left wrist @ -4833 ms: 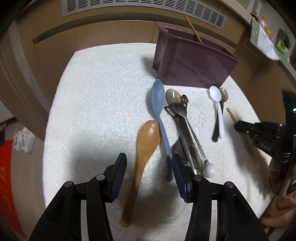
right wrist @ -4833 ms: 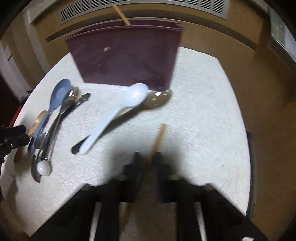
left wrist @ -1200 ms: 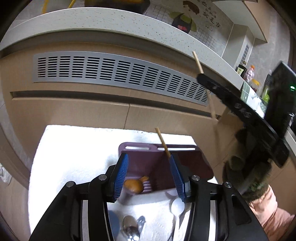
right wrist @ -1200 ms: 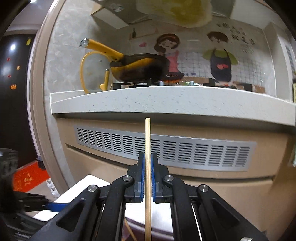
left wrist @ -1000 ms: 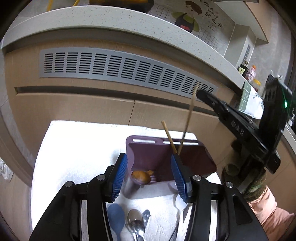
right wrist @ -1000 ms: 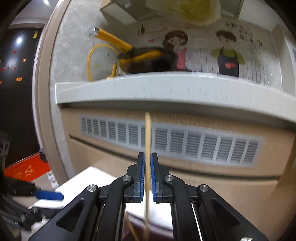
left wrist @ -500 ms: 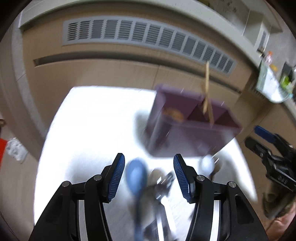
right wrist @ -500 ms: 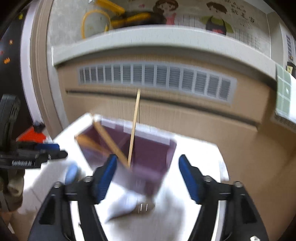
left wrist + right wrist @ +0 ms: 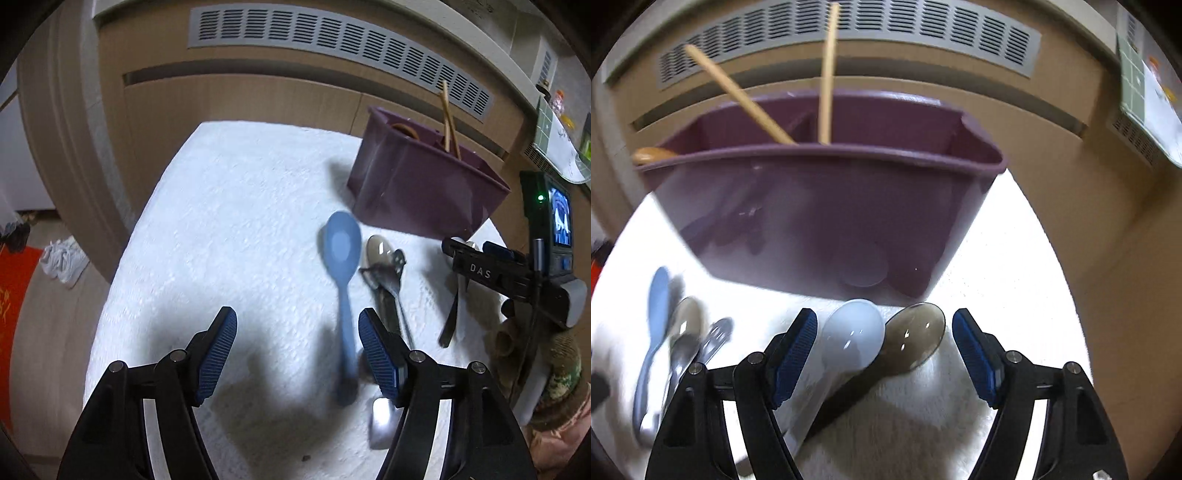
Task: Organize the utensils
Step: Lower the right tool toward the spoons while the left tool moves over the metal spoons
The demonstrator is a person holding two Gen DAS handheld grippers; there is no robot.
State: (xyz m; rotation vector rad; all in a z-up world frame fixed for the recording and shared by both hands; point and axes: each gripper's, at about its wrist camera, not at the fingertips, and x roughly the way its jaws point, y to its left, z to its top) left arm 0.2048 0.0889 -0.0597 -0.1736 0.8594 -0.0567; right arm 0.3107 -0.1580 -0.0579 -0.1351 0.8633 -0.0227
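A purple utensil bin (image 9: 827, 206) stands on the white-covered table (image 9: 236, 221); it also shows in the left wrist view (image 9: 424, 192). Two wooden chopsticks (image 9: 827, 74) lean in its middle compartment and a wooden spoon (image 9: 652, 155) sits in its left one. My right gripper (image 9: 882, 347) is open and low over a white spoon (image 9: 853, 339) and a smoky clear spoon (image 9: 916, 343). My left gripper (image 9: 297, 349) is open and empty above the table; a blue spoon (image 9: 343, 266) and metal utensils (image 9: 388, 280) lie just right of it.
A wooden cabinet front with a grey vent grille (image 9: 332, 40) rises behind the table. The right gripper's body (image 9: 517, 273) shows at the right in the left wrist view. The floor with a red mat (image 9: 14, 288) lies left of the table.
The right gripper let go of the chopstick into the bin, opened, and dropped low over the white and clear spoons. The left gripper tilted down toward the table by the blue spoon.
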